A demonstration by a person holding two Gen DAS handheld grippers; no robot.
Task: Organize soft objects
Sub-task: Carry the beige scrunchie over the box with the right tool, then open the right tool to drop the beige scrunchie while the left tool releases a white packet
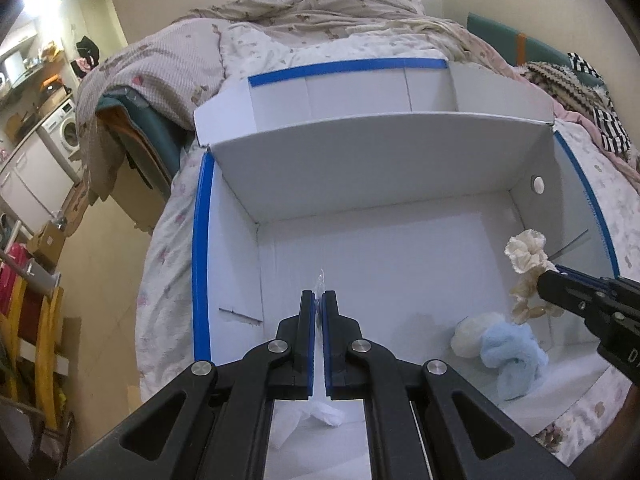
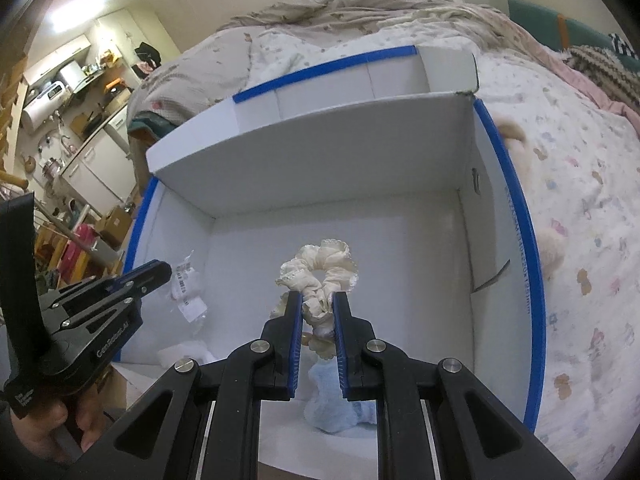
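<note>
A white cardboard box (image 1: 400, 168) with blue-taped edges sits open on the bed; it also shows in the right wrist view (image 2: 320, 168). My left gripper (image 1: 319, 300) is shut on a clear plastic packet (image 1: 320, 282) above the box floor; the packet also shows in the right wrist view (image 2: 186, 284). My right gripper (image 2: 317, 300) is shut on a cream scrunchie (image 2: 320, 270) and holds it over the box, seen from the left too (image 1: 526, 254). A light blue fluffy item (image 1: 514, 354) and a cream one (image 1: 468, 336) lie on the box floor.
The box rests on a floral bedspread (image 2: 580, 220) with a rumpled quilt (image 1: 320, 8) behind it. To the left, past the bed edge, stand a washing machine (image 1: 66, 132), shelves and cluttered furniture. Striped clothes (image 1: 592, 92) lie at far right.
</note>
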